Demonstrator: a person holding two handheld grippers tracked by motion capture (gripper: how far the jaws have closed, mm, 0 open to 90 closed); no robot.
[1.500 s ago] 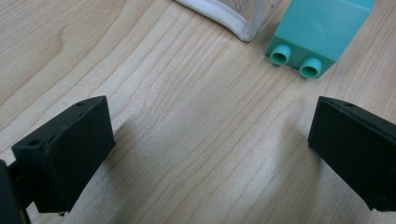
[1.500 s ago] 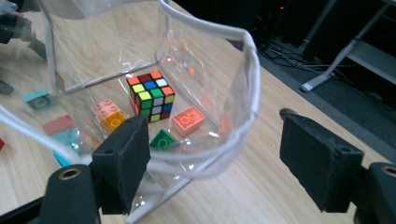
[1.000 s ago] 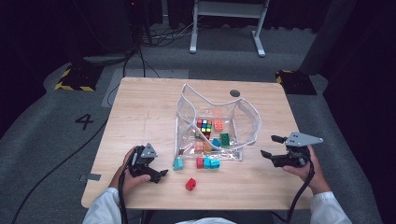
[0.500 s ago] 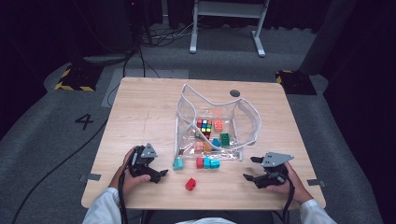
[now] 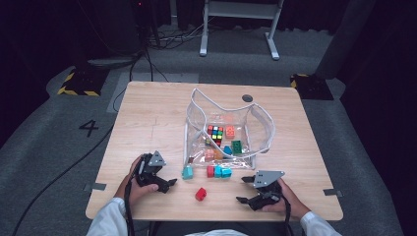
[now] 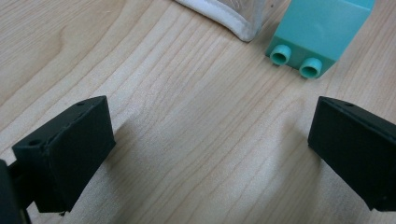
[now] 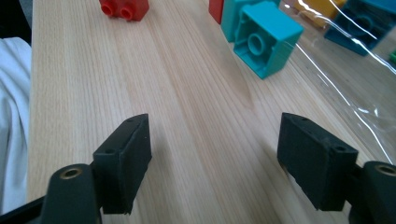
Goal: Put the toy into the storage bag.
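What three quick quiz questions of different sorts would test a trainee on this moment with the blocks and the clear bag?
1. True or false: the left gripper is shut on the pale green block.
2. Multiple choice: where does the lone red block lie? A) inside the clear bag; B) on the bare table, between the two grippers; C) in the jaws of the right gripper.
3. Fill in: the colourful puzzle cube lies ____ the clear bag.

Key:
1. False; its jaws stand open and hold nothing.
2. B.
3. inside.
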